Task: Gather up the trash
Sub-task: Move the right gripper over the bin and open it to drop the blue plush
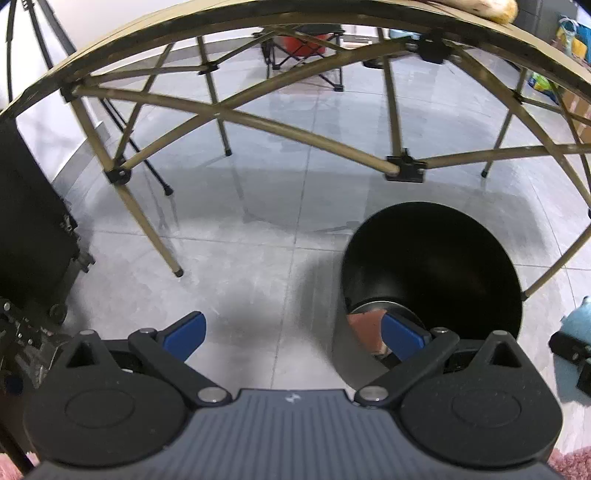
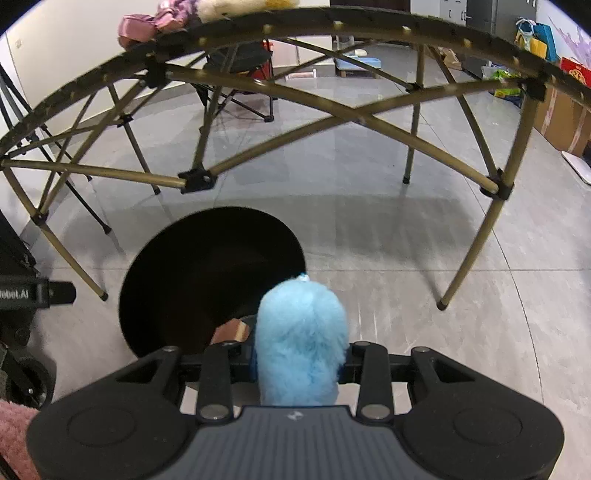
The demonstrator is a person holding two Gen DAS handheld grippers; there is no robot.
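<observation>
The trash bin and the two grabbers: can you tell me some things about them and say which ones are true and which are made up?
1. The right gripper holds a fluffy blue thing. True.
2. The left gripper is squeezing something. False: its jaws are wide open with nothing between them.
3. The black bin has a lid on. False: its top is open.
4. A brown piece lies inside the bin. True.
5. The bin stands on the folding table. False: it stands on the floor.

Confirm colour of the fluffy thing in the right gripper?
Light blue fluffy thing; clearest in right wrist view.
</observation>
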